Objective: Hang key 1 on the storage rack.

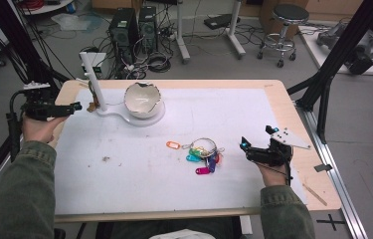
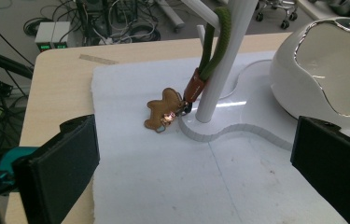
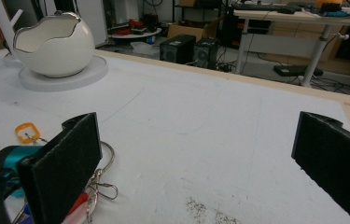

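A person holds the right gripper (image 1: 244, 144) with jaws spread wide and empty just beside a bunch of coloured key tags (image 1: 203, 154) on a wire ring lying on the white mat (image 1: 124, 169); the left gripper (image 1: 77, 105), also gaping, sits near the white stand (image 1: 94, 79), where a brown bear charm (image 2: 162, 113) hangs on a green strap (image 2: 214, 44)

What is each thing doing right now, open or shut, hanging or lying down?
Left hand-held gripper: open, holding nothing.
Right hand-held gripper: open, holding nothing.
Key tags: lying in a bunch on the mat.
Strap: hanging on the white stand.
Bowl: upright on its base, nothing visible inside.
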`<state>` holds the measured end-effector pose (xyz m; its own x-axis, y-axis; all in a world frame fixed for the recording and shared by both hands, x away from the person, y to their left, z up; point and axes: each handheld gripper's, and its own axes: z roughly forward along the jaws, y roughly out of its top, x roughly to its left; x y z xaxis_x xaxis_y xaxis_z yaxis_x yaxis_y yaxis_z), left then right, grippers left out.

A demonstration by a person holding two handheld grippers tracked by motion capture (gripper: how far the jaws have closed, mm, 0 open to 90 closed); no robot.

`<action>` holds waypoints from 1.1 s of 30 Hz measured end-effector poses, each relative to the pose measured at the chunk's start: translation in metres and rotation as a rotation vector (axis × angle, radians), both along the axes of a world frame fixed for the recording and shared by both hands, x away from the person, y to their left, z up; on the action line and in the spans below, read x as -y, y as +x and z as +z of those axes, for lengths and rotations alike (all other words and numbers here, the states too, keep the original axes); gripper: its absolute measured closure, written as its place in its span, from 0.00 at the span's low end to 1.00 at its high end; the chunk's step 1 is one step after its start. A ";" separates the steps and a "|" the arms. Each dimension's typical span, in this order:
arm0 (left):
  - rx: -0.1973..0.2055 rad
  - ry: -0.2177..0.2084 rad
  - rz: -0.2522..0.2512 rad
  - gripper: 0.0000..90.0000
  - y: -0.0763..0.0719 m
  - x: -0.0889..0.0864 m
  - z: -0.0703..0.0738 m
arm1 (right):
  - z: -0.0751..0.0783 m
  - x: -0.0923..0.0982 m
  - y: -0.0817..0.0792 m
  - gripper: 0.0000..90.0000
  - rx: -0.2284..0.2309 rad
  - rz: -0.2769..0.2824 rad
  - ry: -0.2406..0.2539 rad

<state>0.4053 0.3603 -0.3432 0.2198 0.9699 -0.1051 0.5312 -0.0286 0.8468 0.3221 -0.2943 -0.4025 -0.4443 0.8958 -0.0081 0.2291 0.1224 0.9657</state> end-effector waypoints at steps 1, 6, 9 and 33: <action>0.004 -0.004 -0.001 0.02 -0.002 0.000 0.000 | 0.000 0.000 0.000 0.01 0.000 0.000 -0.001; 0.020 -0.005 0.003 0.02 -0.011 -0.003 -0.002 | 0.000 0.000 0.000 0.01 0.000 -0.001 0.000; 0.028 -0.005 0.000 0.02 -0.016 -0.003 -0.003 | 0.000 0.000 0.000 0.01 -0.006 0.002 0.000; 0.108 -0.024 -0.055 0.02 -0.053 0.009 -0.018 | 0.000 -0.001 0.000 0.01 -0.001 0.009 -0.007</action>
<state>0.3521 0.3515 -0.3608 0.2843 0.9534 -0.1008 0.4348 -0.0344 0.8999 0.3219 -0.2933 -0.4024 -0.4521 0.8919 -0.0138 0.2289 0.1309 0.9646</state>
